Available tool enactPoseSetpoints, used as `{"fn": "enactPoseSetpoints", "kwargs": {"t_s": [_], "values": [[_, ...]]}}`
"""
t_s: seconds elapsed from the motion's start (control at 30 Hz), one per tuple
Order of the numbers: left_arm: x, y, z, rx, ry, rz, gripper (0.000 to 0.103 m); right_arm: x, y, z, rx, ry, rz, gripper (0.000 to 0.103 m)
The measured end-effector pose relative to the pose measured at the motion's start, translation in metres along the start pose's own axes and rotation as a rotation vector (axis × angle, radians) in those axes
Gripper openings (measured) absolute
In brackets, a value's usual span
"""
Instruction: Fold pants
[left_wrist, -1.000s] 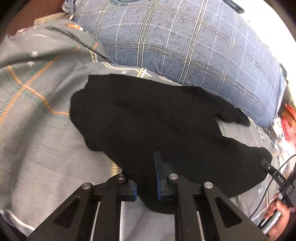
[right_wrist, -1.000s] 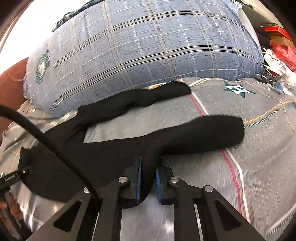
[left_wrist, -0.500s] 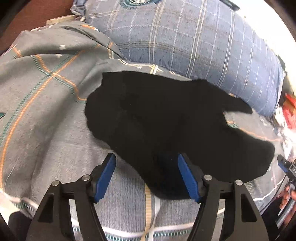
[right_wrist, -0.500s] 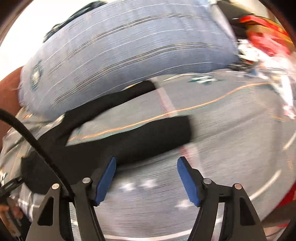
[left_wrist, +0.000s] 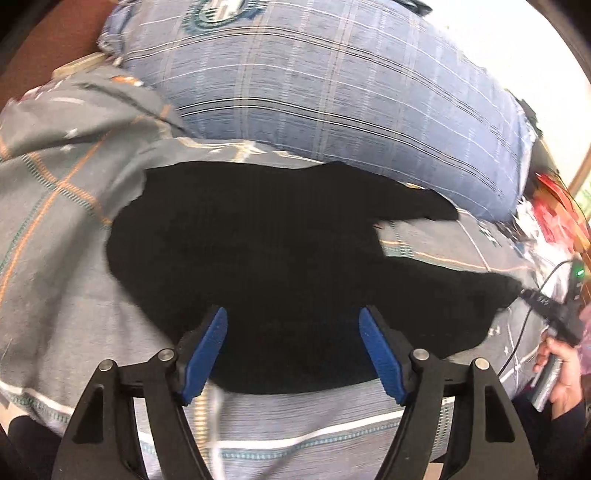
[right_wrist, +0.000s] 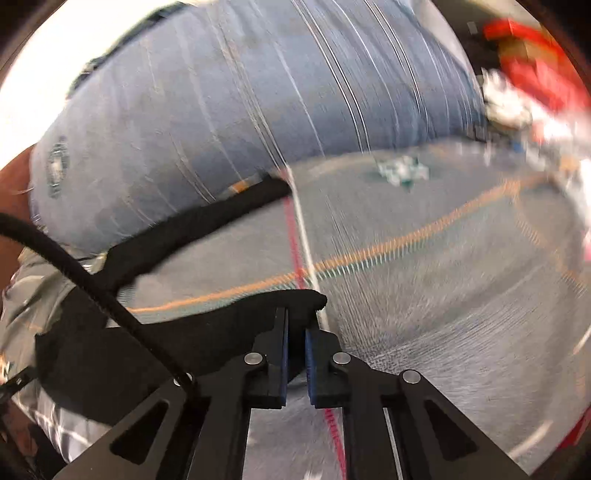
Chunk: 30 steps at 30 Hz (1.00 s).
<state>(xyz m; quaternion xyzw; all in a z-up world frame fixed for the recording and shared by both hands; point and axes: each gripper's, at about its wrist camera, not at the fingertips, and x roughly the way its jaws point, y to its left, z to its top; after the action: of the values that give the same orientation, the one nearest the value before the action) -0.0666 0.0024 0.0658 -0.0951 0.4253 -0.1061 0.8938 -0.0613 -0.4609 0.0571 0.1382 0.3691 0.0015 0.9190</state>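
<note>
Black pants (left_wrist: 280, 258) lie spread on a grey patterned bedsheet (left_wrist: 55, 229). In the left wrist view my left gripper (left_wrist: 293, 345) is open, its blue pads either side of the near edge of the waist part, holding nothing. In the right wrist view, which is motion-blurred, my right gripper (right_wrist: 295, 341) is shut on the end of the near pant leg (right_wrist: 229, 325). The far pant leg (right_wrist: 207, 229) lies along the pillow's base.
A large blue plaid pillow (left_wrist: 332, 96) fills the back of the bed. Red items and clutter (right_wrist: 532, 85) sit at the far right. A black cable (right_wrist: 66, 266) crosses the right wrist view. A hand (left_wrist: 561, 373) holds the other gripper at the right.
Both grippers let go of the pants and opened. The left stays open over the waist. The right moved to the end of the near leg and shut on it.
</note>
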Motion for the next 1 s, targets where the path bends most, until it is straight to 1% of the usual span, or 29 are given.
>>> {"fn": "enactPoseSetpoints", "kwargs": {"t_s": [0.1, 0.17, 0.2, 0.27, 0.3, 0.37, 0.4, 0.47, 0.5, 0.53, 0.57, 0.6, 0.63, 0.67, 0.7, 0.77, 0.8, 0.87, 0.9, 0.97, 1.0], "values": [[0.004, -0.018, 0.003, 0.053, -0.005, -0.024, 0.073, -0.042, 0.018, 0.012, -0.036, -0.048, -0.02, 0.007], [0.008, -0.029, 0.003, 0.087, -0.01, -0.03, 0.073, -0.058, 0.029, 0.021, -0.065, -0.07, -0.035, 0.007], [0.011, -0.034, 0.003, 0.098, -0.01, -0.031, 0.073, -0.057, 0.036, 0.025, -0.092, -0.069, -0.059, 0.007], [0.022, -0.041, 0.004, 0.11, 0.0, -0.029, 0.073, -0.042, 0.044, 0.03, -0.149, -0.047, -0.119, 0.007], [0.026, -0.044, 0.004, 0.112, 0.005, -0.028, 0.073, -0.028, 0.046, 0.029, -0.17, -0.023, -0.152, 0.007], [0.031, -0.047, 0.001, 0.117, 0.004, -0.019, 0.073, 0.016, 0.042, 0.023, -0.196, 0.071, -0.223, 0.007], [0.033, -0.047, 0.0, 0.118, 0.006, -0.007, 0.073, 0.031, 0.037, 0.018, -0.194, 0.108, -0.26, 0.007], [0.038, -0.043, -0.002, 0.108, 0.023, 0.008, 0.073, 0.054, 0.024, 0.009, -0.163, 0.168, -0.278, 0.009], [0.039, -0.04, -0.002, 0.103, 0.028, 0.01, 0.073, 0.061, 0.015, 0.003, -0.134, 0.189, -0.283, 0.012], [0.039, -0.036, -0.002, 0.1, 0.03, 0.016, 0.073, 0.058, 0.011, 0.001, -0.122, 0.17, -0.288, 0.023], [0.039, -0.032, -0.002, 0.097, 0.025, 0.027, 0.075, 0.055, 0.008, 0.001, -0.111, 0.161, -0.301, 0.039], [0.04, -0.027, -0.003, 0.092, 0.02, 0.034, 0.084, 0.053, 0.005, 0.003, -0.102, 0.164, -0.322, 0.046], [0.041, -0.023, -0.003, 0.081, 0.016, 0.039, 0.088, 0.05, 0.003, 0.004, -0.096, 0.158, -0.317, 0.051], [0.044, -0.016, -0.003, 0.062, 0.02, 0.044, 0.091, 0.046, 0.004, 0.006, -0.091, 0.144, -0.283, 0.051], [0.048, -0.01, -0.002, 0.044, 0.031, 0.045, 0.091, 0.041, 0.007, 0.01, -0.088, 0.128, -0.227, 0.052], [0.052, -0.003, -0.002, 0.021, 0.045, 0.049, 0.091, 0.036, 0.017, 0.016, -0.113, 0.115, -0.182, 0.06], [0.053, -0.002, -0.002, 0.018, 0.044, 0.05, 0.091, 0.034, 0.026, 0.021, -0.14, 0.098, -0.157, 0.062], [0.051, -0.002, 0.0, 0.019, 0.039, 0.045, 0.091, 0.035, 0.041, 0.028, -0.165, 0.078, -0.113, 0.068], [0.049, -0.002, 0.001, 0.023, 0.038, 0.043, 0.091, 0.036, 0.05, 0.033, -0.171, 0.063, -0.068, 0.07], [0.046, -0.003, 0.007, 0.037, 0.034, 0.037, 0.091, 0.04, 0.061, 0.04, -0.169, 0.047, -0.006, 0.078], [0.044, -0.003, 0.011, 0.042, 0.028, 0.034, 0.091, 0.044, 0.07, 0.044, -0.173, 0.042, 0.027, 0.079]]}}
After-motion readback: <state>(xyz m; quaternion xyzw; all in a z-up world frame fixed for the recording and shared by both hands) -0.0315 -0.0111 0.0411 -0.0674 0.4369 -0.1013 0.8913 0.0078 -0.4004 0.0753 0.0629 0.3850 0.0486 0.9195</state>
